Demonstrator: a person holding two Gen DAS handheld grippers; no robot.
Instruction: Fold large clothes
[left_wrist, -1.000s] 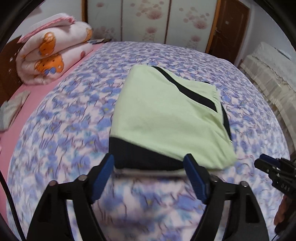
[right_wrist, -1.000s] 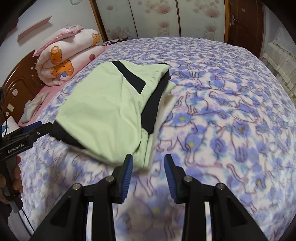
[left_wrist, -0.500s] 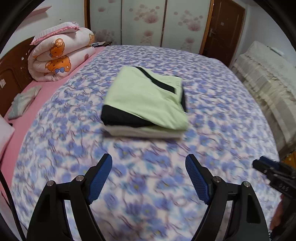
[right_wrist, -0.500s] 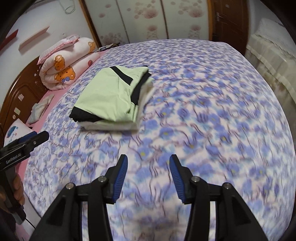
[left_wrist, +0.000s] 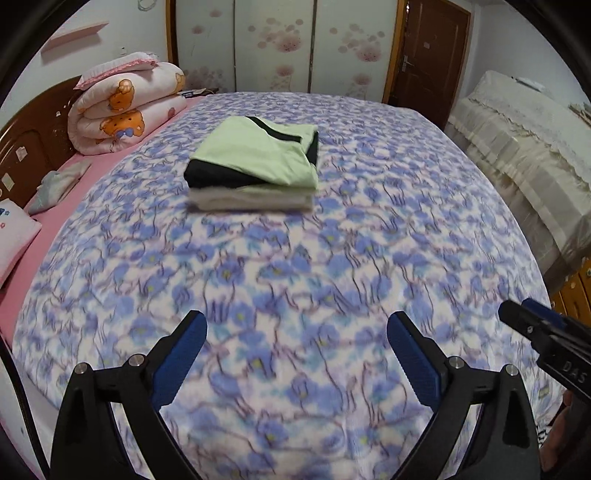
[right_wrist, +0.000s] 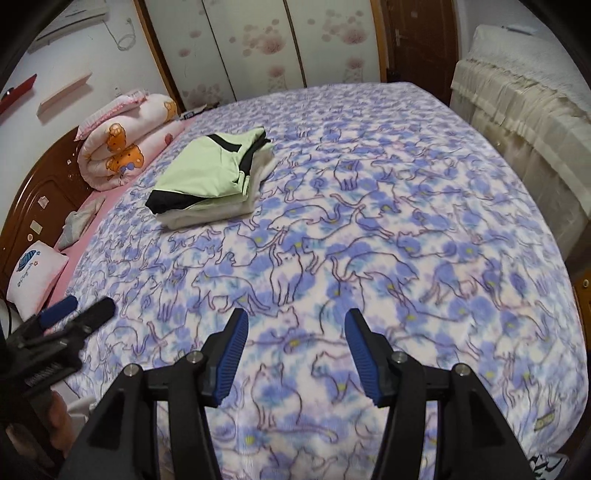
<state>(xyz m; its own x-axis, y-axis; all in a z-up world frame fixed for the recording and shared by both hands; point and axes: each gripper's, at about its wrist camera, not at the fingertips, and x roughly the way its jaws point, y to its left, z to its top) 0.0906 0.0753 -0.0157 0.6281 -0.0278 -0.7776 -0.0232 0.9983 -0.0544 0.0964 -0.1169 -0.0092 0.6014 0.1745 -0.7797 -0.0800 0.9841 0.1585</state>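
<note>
A light green garment with black bands (left_wrist: 255, 155) lies folded into a compact stack on the blue flowered bed cover (left_wrist: 295, 266); in the right wrist view it (right_wrist: 207, 173) lies far left of centre. My left gripper (left_wrist: 295, 343) is open and empty, held well back from the stack above the bed's near part. My right gripper (right_wrist: 295, 336) is open and empty, also well back; it shows at the right edge of the left wrist view (left_wrist: 543, 328). The left gripper shows at the left edge of the right wrist view (right_wrist: 70, 314).
A rolled pink bear quilt (left_wrist: 125, 103) and a wooden headboard (left_wrist: 26, 147) are at the left. A small white pillow (right_wrist: 37, 273) lies on the pink sheet. A cream-covered piece of furniture (left_wrist: 524, 147) stands at the right. A brown door (left_wrist: 428, 59) is behind.
Both grippers have pulled back from the folded garment, which now looks smaller and farther away. The right gripper's jaws have opened wider. The garment stays folded on the bed.
</note>
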